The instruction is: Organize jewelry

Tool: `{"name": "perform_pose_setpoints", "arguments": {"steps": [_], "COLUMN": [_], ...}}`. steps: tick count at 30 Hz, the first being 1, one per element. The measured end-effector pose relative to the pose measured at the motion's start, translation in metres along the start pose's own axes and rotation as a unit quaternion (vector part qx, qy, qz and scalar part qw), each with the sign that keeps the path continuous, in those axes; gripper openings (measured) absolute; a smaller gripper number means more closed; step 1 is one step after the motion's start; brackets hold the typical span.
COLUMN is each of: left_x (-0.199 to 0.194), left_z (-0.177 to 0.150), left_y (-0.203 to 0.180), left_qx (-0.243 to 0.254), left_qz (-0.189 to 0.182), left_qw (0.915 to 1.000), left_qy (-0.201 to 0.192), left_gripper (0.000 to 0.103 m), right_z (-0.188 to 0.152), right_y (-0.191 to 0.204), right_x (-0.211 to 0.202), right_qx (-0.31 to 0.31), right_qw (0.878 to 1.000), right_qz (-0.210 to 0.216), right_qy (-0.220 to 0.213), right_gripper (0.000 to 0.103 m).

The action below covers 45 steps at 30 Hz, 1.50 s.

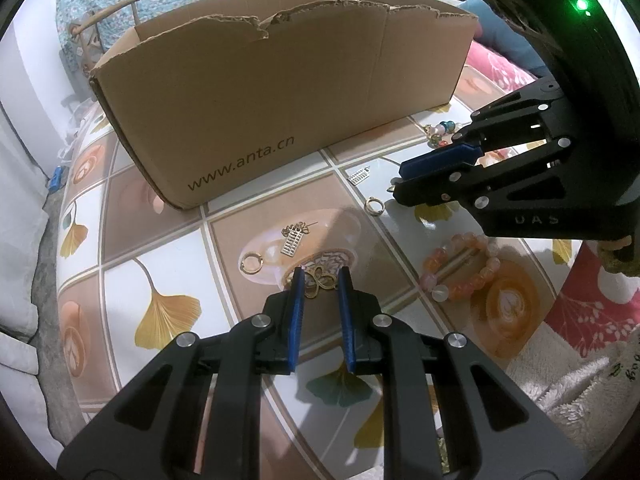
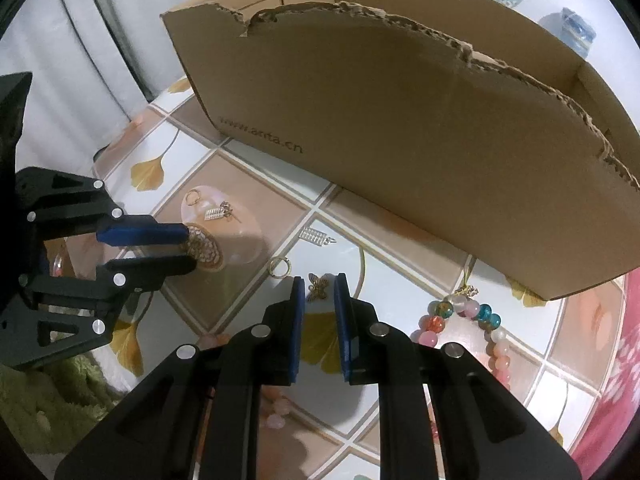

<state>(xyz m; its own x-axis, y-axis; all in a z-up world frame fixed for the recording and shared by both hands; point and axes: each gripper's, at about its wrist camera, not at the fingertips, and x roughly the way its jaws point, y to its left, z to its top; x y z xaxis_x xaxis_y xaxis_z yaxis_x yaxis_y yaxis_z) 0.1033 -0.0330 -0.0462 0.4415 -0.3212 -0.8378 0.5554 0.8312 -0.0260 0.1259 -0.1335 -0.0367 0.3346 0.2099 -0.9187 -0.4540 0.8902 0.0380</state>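
Straddling a gold butterfly-loop pendant (image 1: 320, 280), the left gripper (image 1: 321, 278) has its fingers (image 1: 298, 312) parted narrowly, one blue pad each side; pendant sits right at the tips, flat on the desk (image 1: 168, 236), not visibly pinched. Right gripper (image 2: 320, 286) mirrors this over a small butterfly charm (image 2: 316, 285): fingers narrow, charm between the tips, gap visible either side. Each piece lies dead ahead of its own fingers, so no cross-reach needed. Cardboard box (image 1: 280, 92) stands beyond both, toward the desk's far edge. Loose on the desk: gold ring (image 1: 251, 263), abacus charm (image 1: 294, 242), orange bead bracelet (image 1: 460, 268). Judgement: next move is closing, then lifting over the box wall.
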Motion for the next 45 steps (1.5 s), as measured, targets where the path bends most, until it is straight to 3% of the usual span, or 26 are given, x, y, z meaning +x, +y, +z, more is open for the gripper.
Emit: {"name": "perform_pose_setpoints", "arguments": {"steps": [2,4,22,33,41,45], "left_x": [0.0,0.0,-0.009,-0.043,-0.102,-0.116], "left_z": [0.0,-0.001,0.0,0.008,0.049,0.095], "left_y": [0.0,0.001,0.008,0.0,0.01,0.027], "left_qx": [0.0,-0.001,0.001,0.016,0.042,0.051], "left_qz": [0.001,0.0,-0.008,0.006,0.009,0.008], "left_qw": [1.0,1.0,0.9997,0.998,0.9894,0.9865], "left_qy": [-0.001,-0.003,-0.022,-0.062,-0.139,-0.156], "left_gripper": [0.016,0.016,0.016,0.016,0.016,0.016], "right_z": [0.004,0.004,-0.001,0.002,0.042,0.088], "right_y": [0.005,0.0,-0.009,-0.004,-0.009,-0.031], "right_x": [0.005,0.003,-0.005,-0.057,-0.121,-0.127], "right_qx": [0.0,0.002,0.038,0.046,0.011,-0.002], "right_qw": [1.0,1.0,0.999,0.996,0.986,0.986], "right_qz": [-0.001,0.003,0.007,0.003,0.016,0.047], "right_qy": [0.005,0.009,-0.015,-0.072,-0.164,-0.162], "right_gripper": [0.014,0.007,0.007,0.007,0.007,0.007]}}
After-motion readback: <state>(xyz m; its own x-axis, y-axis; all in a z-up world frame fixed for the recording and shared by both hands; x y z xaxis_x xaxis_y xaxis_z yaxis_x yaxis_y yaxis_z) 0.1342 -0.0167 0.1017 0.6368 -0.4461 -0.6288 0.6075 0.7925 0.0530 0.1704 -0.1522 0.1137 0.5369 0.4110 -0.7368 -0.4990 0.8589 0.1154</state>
